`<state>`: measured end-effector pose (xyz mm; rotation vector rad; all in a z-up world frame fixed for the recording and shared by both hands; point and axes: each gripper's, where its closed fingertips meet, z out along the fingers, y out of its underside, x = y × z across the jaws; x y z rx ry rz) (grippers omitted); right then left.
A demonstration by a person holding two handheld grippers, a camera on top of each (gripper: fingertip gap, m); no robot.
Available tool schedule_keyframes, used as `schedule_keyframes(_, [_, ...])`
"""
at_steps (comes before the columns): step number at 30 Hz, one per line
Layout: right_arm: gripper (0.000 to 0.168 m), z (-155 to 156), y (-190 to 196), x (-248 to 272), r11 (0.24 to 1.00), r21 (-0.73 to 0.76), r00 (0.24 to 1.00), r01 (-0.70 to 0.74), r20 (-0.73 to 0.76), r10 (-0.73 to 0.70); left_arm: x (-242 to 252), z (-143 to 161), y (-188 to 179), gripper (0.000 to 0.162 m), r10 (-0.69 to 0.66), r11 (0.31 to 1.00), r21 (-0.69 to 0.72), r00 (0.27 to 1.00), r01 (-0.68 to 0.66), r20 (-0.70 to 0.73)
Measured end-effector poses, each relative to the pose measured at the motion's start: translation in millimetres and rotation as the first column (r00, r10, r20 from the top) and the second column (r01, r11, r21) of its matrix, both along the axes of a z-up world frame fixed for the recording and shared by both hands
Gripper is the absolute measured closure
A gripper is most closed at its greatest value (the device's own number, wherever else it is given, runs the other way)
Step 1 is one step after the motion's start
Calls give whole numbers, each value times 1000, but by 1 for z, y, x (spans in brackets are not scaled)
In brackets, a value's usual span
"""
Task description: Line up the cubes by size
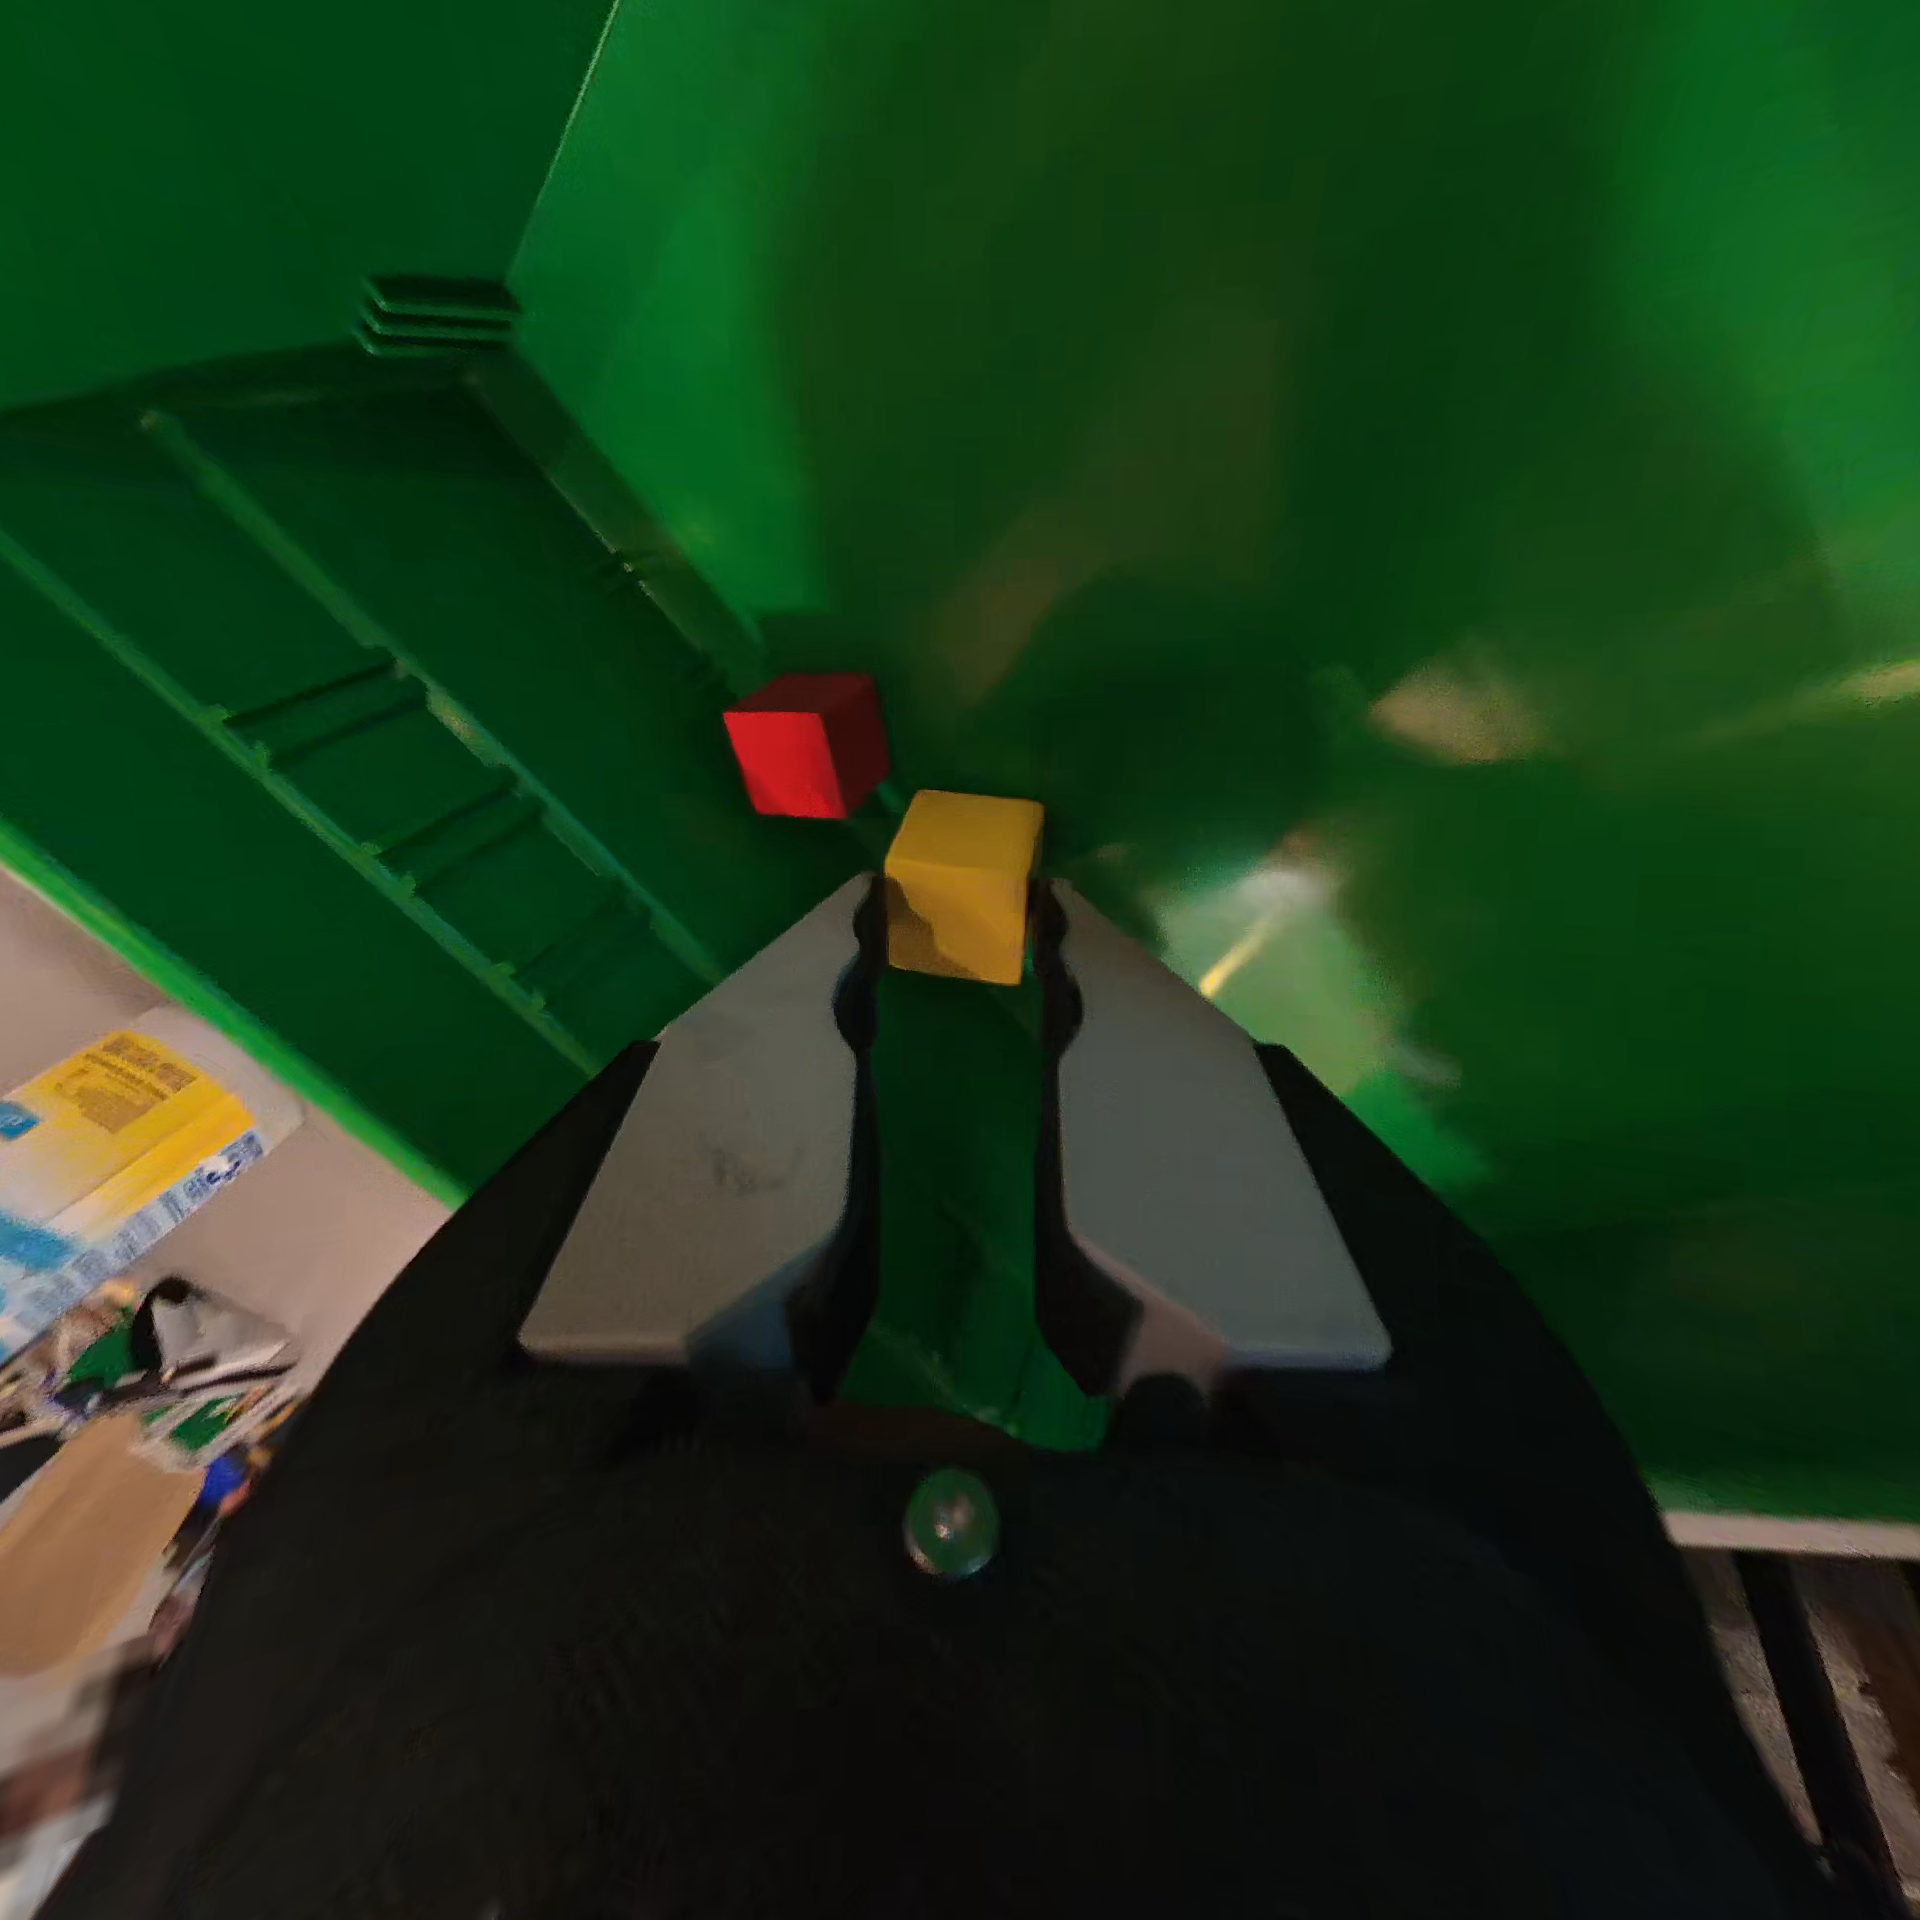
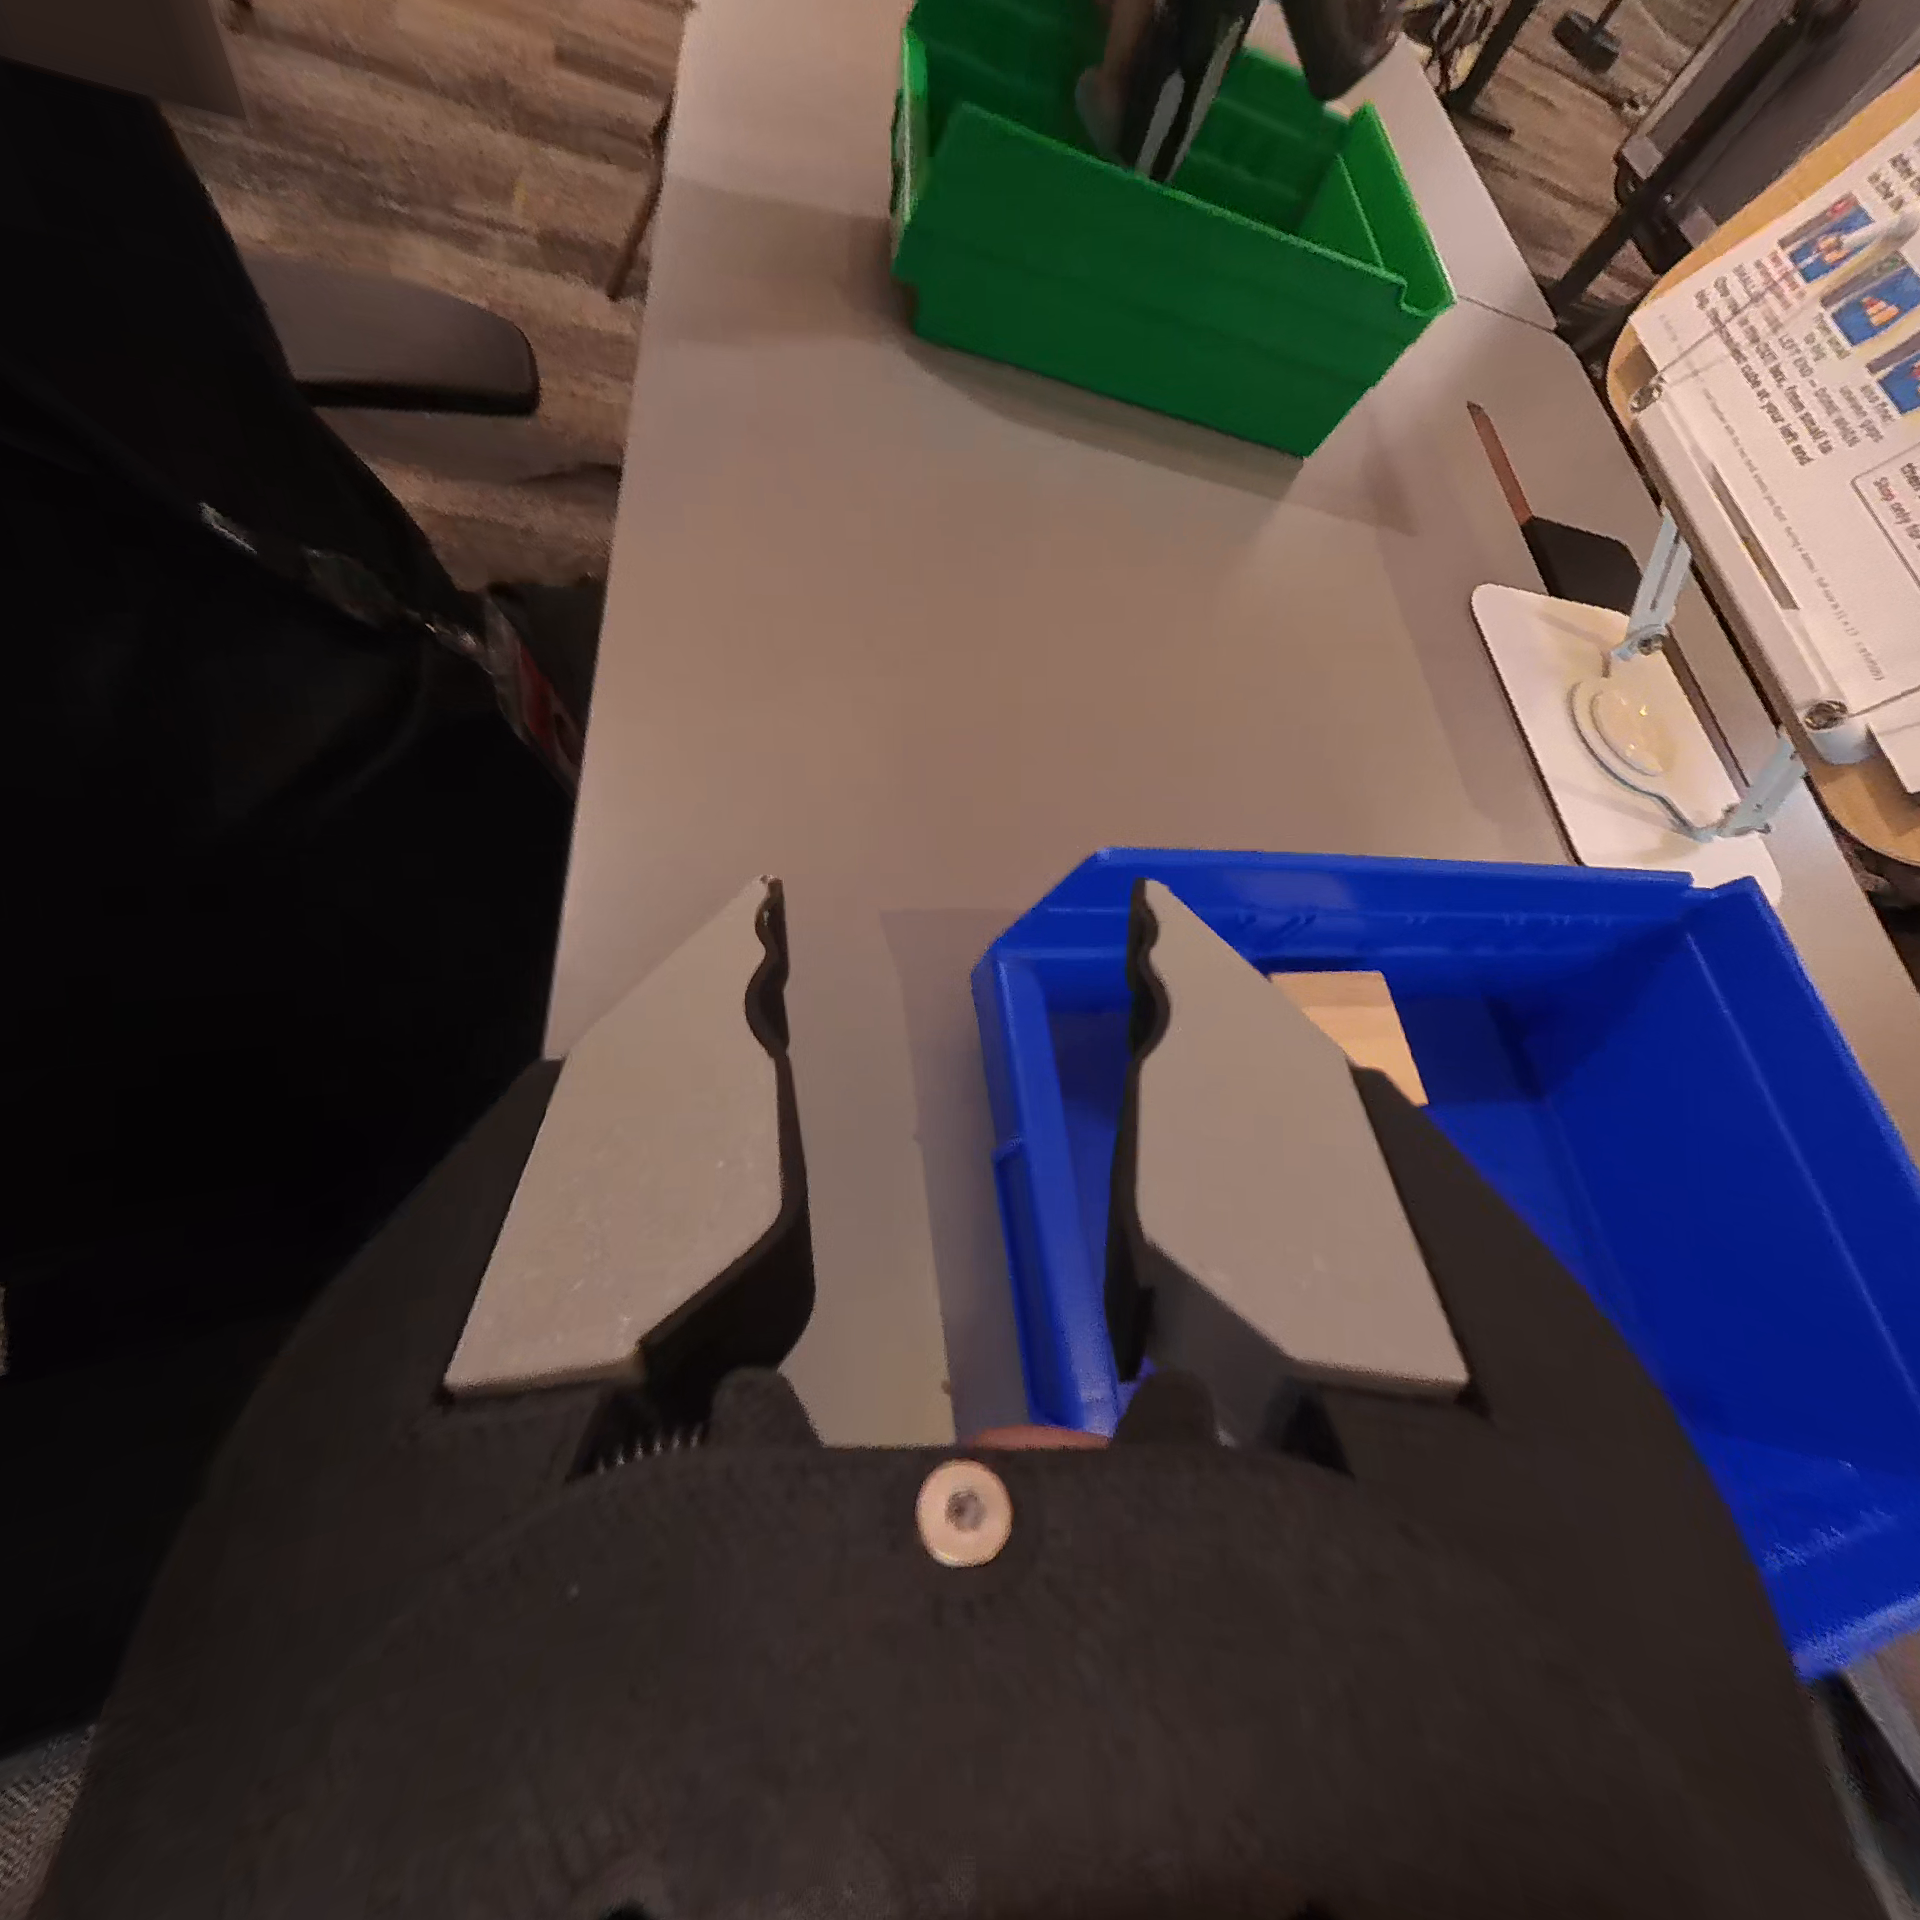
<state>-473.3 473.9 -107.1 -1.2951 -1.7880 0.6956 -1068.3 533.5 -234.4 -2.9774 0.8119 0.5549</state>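
Note:
In the left wrist view my left gripper (image 1: 958, 894) is inside the green bin (image 1: 1247, 416) and is shut on a yellow cube (image 1: 961, 883) held between its fingertips. A red cube (image 1: 805, 746) lies just beyond it to the left, against the bin's ribbed wall. In the right wrist view my right gripper (image 2: 956, 904) is open and empty above the grey table (image 2: 987, 623), at the left rim of a blue bin (image 2: 1621, 1091). A pale wooden cube (image 2: 1351, 1023) lies in the blue bin, partly hidden by my right finger. The left gripper (image 2: 1164, 94) shows far off, reaching into the green bin (image 2: 1143, 260).
A white stand with a clamp (image 2: 1621, 717) and printed sheets on a board (image 2: 1829, 416) sit at the table's right. The table's left edge drops to a dark chair (image 2: 416, 343). A yellow and blue sheet (image 1: 114, 1143) lies beside the green bin.

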Motion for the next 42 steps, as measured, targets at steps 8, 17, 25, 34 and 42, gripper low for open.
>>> schedule_keyframes(8, [105, 40, -13, -58, 910, -413, 973, -32, -223, -67, 131, 121, 12, 137, -468, 719, 619, 879, 316, 95])
schedule_keyframes(17, [110, 82, -28, -165, 518, -795, 921, -314, -388, -38, 340, 218, -71, 137, -827, 2, 916, 516, 401, -224])
schedule_keyframes(25, [118, 92, -32, -207, 436, -825, 909, -359, -414, -36, 395, 221, -95, 137, -858, -124, 928, 431, 352, -279])
schedule_keyframes(34, [145, 82, -33, -204, 456, -810, 908, -368, -419, -12, 399, 207, -87, 137, -875, -53, 951, 444, 306, -192])
schedule_keyframes(42, [145, 74, 34, -140, 785, -618, 964, -25, -222, -145, 360, 176, -76, 145, -774, 341, 936, 590, 81, 231])
